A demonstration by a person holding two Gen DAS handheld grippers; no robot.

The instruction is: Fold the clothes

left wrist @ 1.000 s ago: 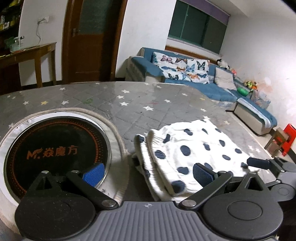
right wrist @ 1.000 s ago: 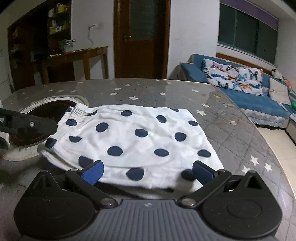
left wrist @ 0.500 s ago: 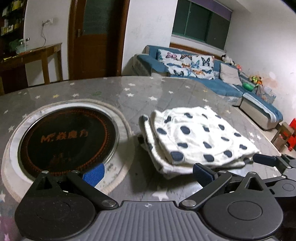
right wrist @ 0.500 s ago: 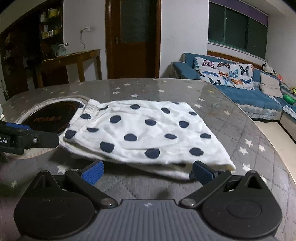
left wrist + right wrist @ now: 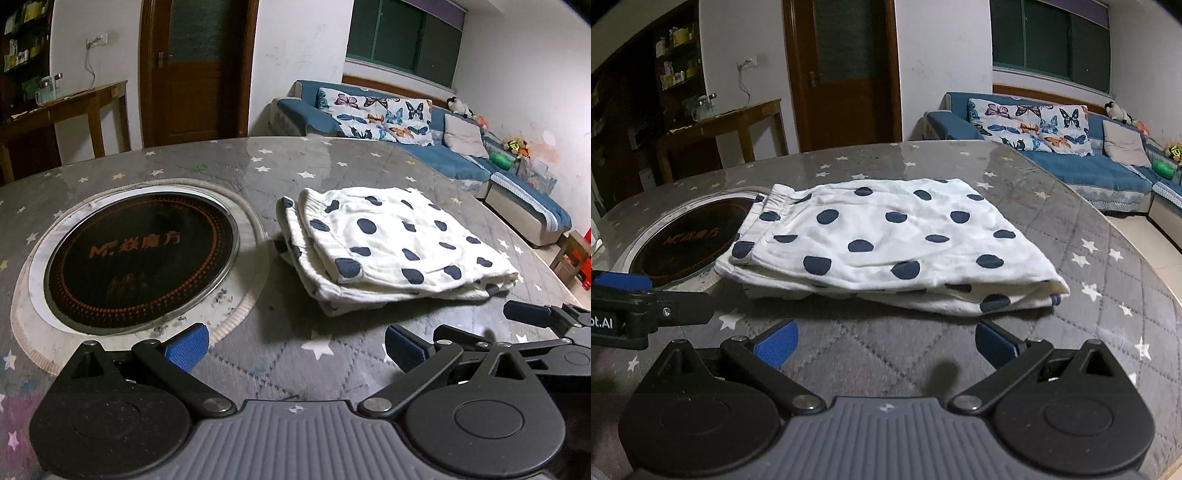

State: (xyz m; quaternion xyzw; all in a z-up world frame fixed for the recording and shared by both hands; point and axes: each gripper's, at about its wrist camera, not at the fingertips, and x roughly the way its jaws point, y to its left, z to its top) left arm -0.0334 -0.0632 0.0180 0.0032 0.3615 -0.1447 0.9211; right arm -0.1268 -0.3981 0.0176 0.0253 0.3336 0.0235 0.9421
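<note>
A white garment with dark blue dots (image 5: 391,251) lies folded in layers on the grey star-patterned table (image 5: 295,162); in the right wrist view the garment (image 5: 886,243) is ahead of me. My left gripper (image 5: 295,349) is open and empty, a little short of the garment's near edge. My right gripper (image 5: 886,345) is open and empty, just short of the folded edge. The right gripper also shows at the right of the left wrist view (image 5: 546,321), and the left gripper at the left of the right wrist view (image 5: 631,306).
A round black induction cooktop (image 5: 140,258) is set in the table left of the garment. A blue sofa (image 5: 424,140) stands beyond the table's far right edge. A wooden side table (image 5: 66,114) and a door (image 5: 195,70) are at the back.
Both grippers have drawn back from the garment, whose near edge they stood over a second ago. The garment lies still on the table. Both jaws stay open.
</note>
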